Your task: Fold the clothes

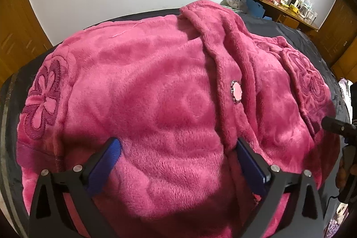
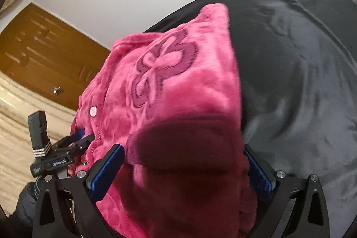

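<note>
A pink fleece garment with embroidered flowers and a round pink button lies spread on a dark sheet. My left gripper points down onto it, jaws wide open, blue pads resting on the fleece at either side of a broad patch. In the right wrist view the same garment fills the middle; a thick fold with a darker hem bulges between the wide jaws of my right gripper, and I see no pinch. The left gripper shows at the garment's left edge.
The dark sheet extends bare to the right of the garment. A cluttered wooden desk stands at the back right, wooden cupboards along the wall, and pale striped flooring beside the bed. A dark sleeve is at lower left.
</note>
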The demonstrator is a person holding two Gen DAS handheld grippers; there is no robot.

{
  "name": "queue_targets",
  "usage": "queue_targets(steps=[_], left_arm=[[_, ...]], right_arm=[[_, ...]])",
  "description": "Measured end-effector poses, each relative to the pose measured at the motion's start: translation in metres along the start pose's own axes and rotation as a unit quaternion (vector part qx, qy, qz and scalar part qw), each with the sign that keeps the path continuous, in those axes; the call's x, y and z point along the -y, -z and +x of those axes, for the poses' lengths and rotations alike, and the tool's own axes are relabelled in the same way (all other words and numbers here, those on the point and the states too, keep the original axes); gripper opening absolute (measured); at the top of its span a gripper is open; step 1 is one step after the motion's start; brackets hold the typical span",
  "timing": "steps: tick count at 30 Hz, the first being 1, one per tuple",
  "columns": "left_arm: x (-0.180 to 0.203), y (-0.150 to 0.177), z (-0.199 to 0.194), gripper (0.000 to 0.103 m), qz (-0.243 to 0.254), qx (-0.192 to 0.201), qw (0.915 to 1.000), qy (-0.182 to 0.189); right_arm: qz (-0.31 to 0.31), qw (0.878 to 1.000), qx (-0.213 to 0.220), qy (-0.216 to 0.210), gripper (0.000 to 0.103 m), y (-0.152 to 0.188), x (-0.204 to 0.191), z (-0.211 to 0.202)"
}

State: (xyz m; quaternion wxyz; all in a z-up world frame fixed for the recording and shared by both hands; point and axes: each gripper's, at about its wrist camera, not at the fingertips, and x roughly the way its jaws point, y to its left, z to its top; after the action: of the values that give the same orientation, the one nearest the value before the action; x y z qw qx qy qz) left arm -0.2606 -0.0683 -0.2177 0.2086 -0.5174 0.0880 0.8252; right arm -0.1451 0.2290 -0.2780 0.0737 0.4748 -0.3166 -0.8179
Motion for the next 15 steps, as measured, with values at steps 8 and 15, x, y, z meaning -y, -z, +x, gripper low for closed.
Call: queue_targets(steps=[8, 15], left_arm=[[-0.001, 0.004, -0.001, 0.102, 0.002, 0.01, 1.0, 0.002], [0.001, 0.007, -0.004, 0.102, 0.002, 0.017, 0.9998, -0.001]], right_arm=[[0.058, 0.994, -0.022, -0.093, 0.103, -0.001, 0.009, 0.01], [0.041, 0.996, -0.022, -0.076, 0.094, 0.003, 0.004, 0.01]])
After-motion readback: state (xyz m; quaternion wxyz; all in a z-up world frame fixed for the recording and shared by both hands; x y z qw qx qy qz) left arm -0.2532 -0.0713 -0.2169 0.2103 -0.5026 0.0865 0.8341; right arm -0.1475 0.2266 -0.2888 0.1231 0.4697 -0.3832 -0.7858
